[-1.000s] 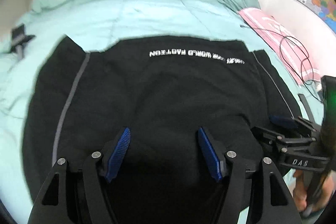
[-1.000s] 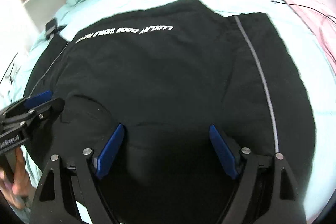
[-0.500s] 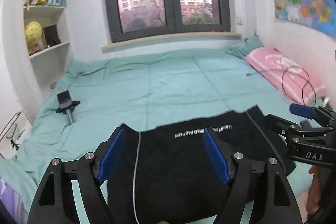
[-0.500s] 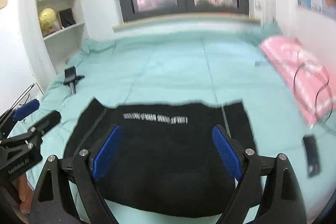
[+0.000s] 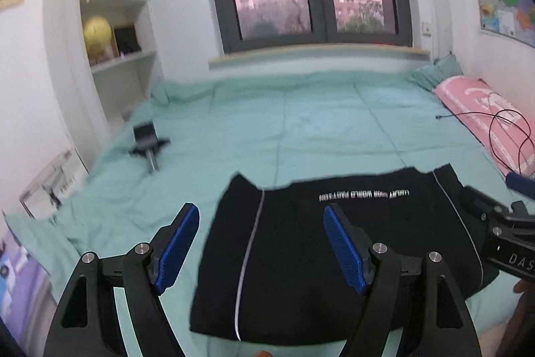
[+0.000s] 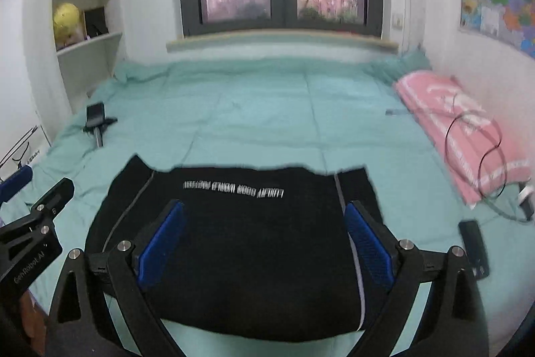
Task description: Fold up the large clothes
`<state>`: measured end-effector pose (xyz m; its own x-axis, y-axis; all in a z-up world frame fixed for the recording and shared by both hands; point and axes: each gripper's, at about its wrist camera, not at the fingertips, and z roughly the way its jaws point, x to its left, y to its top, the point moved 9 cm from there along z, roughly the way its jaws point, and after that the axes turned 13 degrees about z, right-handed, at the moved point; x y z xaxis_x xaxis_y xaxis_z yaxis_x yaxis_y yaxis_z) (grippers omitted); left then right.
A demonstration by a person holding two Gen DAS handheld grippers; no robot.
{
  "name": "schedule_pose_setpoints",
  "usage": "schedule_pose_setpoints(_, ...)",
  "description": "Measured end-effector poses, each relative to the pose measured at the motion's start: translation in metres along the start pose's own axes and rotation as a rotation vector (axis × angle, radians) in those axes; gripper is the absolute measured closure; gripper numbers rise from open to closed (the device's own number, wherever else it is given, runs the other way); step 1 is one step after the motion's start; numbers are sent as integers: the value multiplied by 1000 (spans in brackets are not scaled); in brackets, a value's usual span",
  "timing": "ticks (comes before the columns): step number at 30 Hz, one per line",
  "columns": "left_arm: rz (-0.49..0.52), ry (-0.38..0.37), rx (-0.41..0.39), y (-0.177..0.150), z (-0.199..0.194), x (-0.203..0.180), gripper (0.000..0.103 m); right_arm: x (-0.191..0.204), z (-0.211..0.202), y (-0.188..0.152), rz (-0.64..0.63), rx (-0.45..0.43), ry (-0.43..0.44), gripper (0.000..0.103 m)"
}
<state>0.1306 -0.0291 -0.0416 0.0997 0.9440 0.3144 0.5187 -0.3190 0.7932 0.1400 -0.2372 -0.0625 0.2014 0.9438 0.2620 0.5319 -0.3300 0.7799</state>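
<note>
Now | black garment (image 6: 240,250) lies folded flat on green bed (image 5: 317,129), near edge | left tongs (image 5: 260,243) wide, empty | right tongs (image 6: 264,243) opening, empty, above garment, probably because fold is done

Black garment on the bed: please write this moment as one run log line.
black garment: folded flat on green bed | left tongs: open, empty | right tongs: opening, empty
</note>
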Motion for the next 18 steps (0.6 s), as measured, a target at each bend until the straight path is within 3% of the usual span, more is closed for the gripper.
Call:
schedule_pose_setpoints(5,-11,13,40,-8,11,3,25,-7,21,-14,-5,46,-17,6)
schedule_pose_setpoints(9,-32,-51,59,-11,18,-3,25,-10,29,-19,2,68,-14,6)
schedule_pose_setpoints(18,-14,-17,108,-19,32,-4,25,-10,38,-27,-6,95,-15,6)
